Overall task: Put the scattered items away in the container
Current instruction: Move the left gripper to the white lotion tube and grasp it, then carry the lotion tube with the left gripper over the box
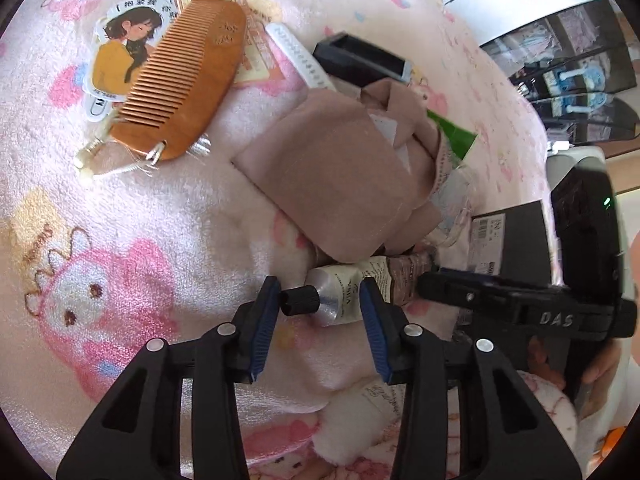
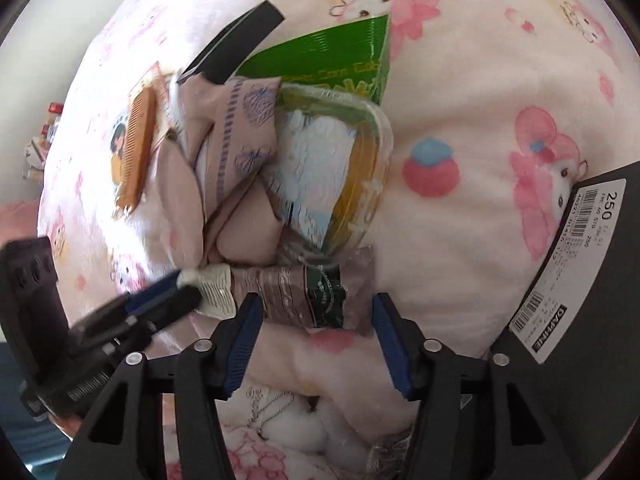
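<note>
The cream tube [image 1: 352, 292] is found lying on its side on the pink printed blanket [image 1: 140, 208], at the near edge of a pile formed by a folded beige cloth [image 1: 340, 184], a green packet [image 2: 332, 60] and a clear plastic tub [image 2: 360, 168]; whether it touches the cloth cannot be determined. The black shoebox [image 2: 580, 280], judged to be the container, is seen just beside this pile. The left gripper [image 1: 318, 318] is positioned with its jaws apart around the cap end of the tube, the black screw cap [image 1: 299, 300] and the silver shoulder lying between the blue pads [image 1: 262, 328] without being pressed. The right gripper [image 2: 316, 340] is positioned over the crimped tail, its jaws likewise apart and its pads [image 2: 240, 344] clear of the brown printed body. The tube is judged to be light, soft-walled and smooth, so it is expected to dent and to slide if squeezed hard across the middle. A hold is best taken at the shoulder just behind the cap, where the wall is stiffest, or across the flat crimped tail; only moderate pressure should be applied, since contents may be forced out if the cap is loose. The blanket beneath is plush and yielding, so the fingertips may be pressed slightly into it to reach under the tube. The wooden comb [image 1: 180, 80], stiff and flat, lies well apart.
</note>
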A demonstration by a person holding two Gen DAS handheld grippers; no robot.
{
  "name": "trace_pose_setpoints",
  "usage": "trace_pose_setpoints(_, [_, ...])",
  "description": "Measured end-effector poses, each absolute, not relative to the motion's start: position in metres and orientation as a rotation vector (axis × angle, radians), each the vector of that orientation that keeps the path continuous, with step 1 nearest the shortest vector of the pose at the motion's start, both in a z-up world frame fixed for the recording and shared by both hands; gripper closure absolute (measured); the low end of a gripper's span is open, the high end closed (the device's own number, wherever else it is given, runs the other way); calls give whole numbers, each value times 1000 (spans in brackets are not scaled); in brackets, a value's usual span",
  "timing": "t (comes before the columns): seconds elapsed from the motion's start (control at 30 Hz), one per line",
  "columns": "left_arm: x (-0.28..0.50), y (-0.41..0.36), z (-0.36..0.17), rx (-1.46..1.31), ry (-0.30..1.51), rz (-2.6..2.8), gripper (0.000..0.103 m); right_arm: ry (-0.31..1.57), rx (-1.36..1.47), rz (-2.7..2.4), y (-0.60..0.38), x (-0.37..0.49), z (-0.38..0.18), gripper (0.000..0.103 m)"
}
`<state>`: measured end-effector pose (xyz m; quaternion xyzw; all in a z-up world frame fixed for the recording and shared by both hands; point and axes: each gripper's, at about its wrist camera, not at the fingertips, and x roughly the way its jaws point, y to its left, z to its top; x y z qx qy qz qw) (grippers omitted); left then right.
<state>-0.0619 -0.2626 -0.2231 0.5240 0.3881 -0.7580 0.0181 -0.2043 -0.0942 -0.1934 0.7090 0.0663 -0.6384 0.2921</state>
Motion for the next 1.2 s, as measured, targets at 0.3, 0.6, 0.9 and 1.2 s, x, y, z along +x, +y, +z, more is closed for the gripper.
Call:
trace_pose_setpoints(0.3, [-62,-247,-217,1661,1149,-2318,60,117,1822,-1752,-87,-200,-180,60])
trace_pose_setpoints(0.6, [-71,-218,-118,1551,1100,-2579,62,-147,1571,-1972,-21,-167,-87,60])
trace_pose_setpoints(0.9, [-113,-116,-56,1668,998,-2808,62,-374,1414,-2218,99,-134,-25,60])
trace_pose_setpoints(1.2, [-189,30,-35,1814,667,-2980,62,-421,1478,-2456,234,-148,-25,60])
